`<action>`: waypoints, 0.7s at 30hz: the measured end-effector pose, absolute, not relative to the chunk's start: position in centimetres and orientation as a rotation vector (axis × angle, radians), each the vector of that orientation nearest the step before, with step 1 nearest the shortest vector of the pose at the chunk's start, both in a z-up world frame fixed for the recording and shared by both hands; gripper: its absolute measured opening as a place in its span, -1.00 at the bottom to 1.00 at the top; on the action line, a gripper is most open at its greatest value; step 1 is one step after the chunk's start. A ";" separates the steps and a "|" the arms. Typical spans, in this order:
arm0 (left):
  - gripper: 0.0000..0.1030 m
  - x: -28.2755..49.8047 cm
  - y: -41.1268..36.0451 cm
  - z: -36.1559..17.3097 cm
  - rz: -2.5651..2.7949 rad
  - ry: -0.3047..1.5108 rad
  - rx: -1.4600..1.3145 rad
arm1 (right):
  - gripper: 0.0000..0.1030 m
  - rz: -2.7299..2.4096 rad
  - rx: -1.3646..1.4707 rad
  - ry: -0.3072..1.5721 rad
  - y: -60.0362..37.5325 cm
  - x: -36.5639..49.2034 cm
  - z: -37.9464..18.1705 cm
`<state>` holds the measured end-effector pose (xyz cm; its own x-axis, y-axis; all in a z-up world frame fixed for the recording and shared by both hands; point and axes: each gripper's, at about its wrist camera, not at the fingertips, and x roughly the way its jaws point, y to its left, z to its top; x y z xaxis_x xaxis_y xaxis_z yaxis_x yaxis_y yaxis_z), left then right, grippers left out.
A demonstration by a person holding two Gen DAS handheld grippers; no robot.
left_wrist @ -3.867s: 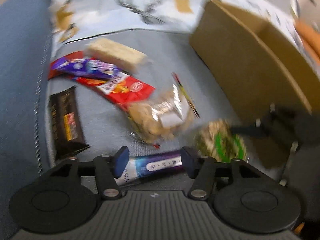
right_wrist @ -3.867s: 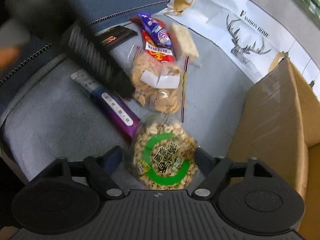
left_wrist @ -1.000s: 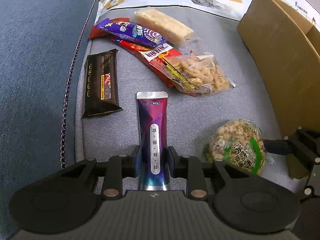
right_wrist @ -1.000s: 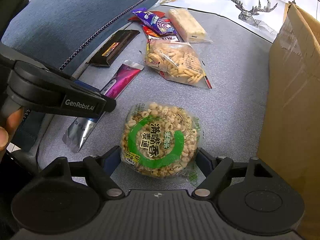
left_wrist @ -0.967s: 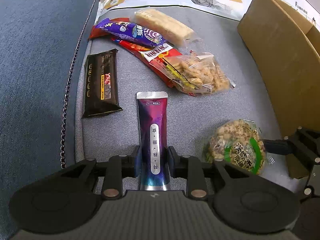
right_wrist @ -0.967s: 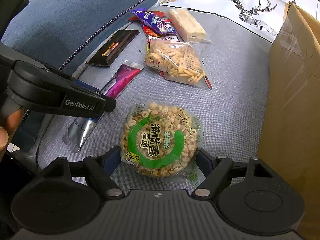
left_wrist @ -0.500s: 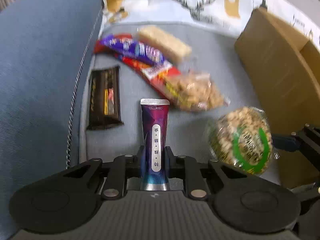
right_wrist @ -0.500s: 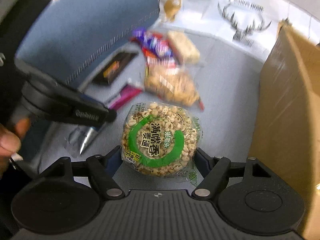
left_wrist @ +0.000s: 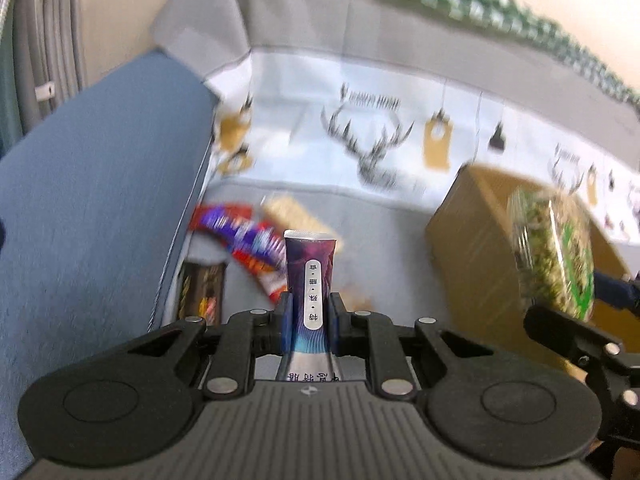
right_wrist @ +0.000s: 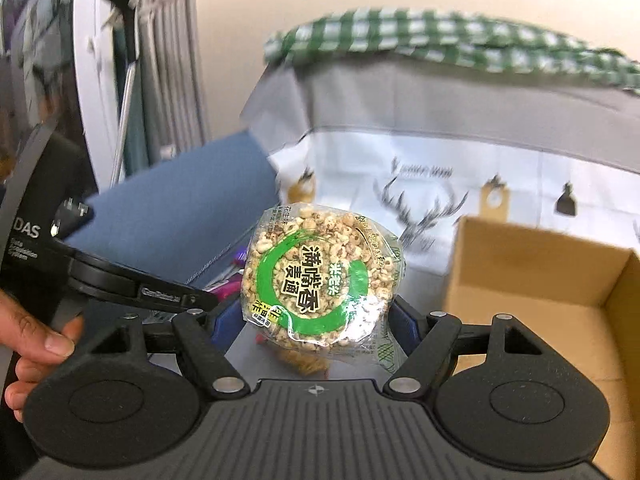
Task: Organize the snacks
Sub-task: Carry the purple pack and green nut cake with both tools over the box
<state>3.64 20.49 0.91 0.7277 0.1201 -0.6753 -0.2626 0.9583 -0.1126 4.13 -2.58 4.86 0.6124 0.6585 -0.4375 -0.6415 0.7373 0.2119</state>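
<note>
My left gripper (left_wrist: 310,322) is shut on a purple snack stick (left_wrist: 311,280) and holds it upright, lifted above the grey seat. My right gripper (right_wrist: 310,320) is shut on a round puffed-grain cake pack with a green ring (right_wrist: 320,276), held in the air; the pack also shows at the right of the left wrist view (left_wrist: 552,252). An open cardboard box (right_wrist: 536,276) stands to the right, and in the left wrist view (left_wrist: 472,248) it is just behind the cake pack. Its visible inside looks bare.
Left on the seat are a purple wrapper over a red one (left_wrist: 244,240), a pale bar (left_wrist: 292,212) and a dark bar (left_wrist: 202,292). A blue cushion (left_wrist: 88,200) rises on the left. A white deer-print cloth (left_wrist: 360,140) covers the backrest.
Both grippers have risen and tilted up from the seat, carrying the purple stick and the grain cake. The box's open top has come into the right wrist view.
</note>
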 end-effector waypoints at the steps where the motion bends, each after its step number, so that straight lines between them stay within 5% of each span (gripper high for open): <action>1: -0.63 3.7 20.1 1.2 0.208 0.709 -0.213 | 0.49 0.741 0.045 0.510 -3.4 4.4 5.0; 21: -0.63 7.9 11.8 4.1 0.049 0.515 -0.250 | 0.50 0.530 0.146 0.455 -16.0 7.7 4.8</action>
<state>7.86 11.84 4.09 0.8698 -0.0164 -0.4931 -0.1091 0.9683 -0.2246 7.66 -16.00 4.75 0.7660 0.5184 -0.3801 -0.4546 0.8549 0.2499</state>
